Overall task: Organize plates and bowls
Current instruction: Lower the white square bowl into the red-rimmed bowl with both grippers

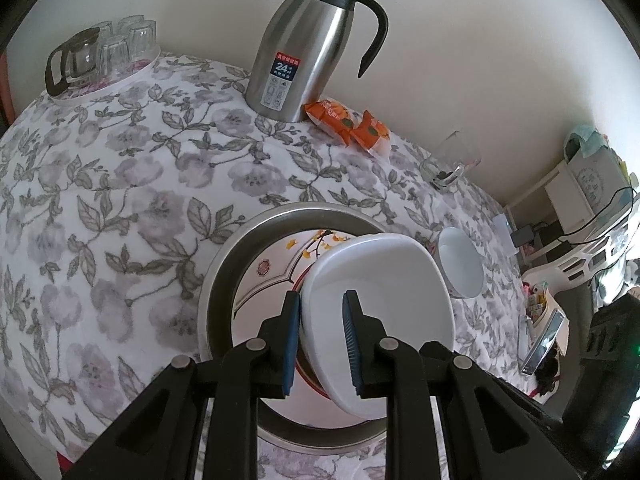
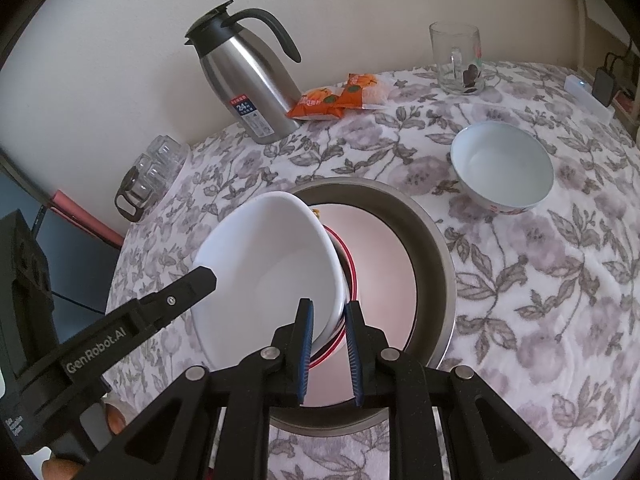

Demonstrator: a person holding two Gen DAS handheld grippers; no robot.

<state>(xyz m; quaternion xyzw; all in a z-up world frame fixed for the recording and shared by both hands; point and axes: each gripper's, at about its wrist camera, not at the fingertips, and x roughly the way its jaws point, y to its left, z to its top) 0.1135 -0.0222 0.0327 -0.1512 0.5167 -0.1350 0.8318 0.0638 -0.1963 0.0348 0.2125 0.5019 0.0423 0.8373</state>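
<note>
Where walls meet, floral tablecloth (image 1: 132, 184)

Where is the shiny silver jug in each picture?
Left wrist view: the silver jug stands top middle, by the wall.
Right wrist view: the silver jug stands upper left, leaning.
Shared landmark: the orange snack packets lie just right of it in both.

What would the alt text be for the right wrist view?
Both grippers clamp opposite rims of a tilted white bowl held over a steel basin: the right gripper at the near rim, the left gripper from the left. Behind, on the floral tablecloth, sit a second white bowl, a steel thermos jug, orange snack packets and a glass mug.
</note>
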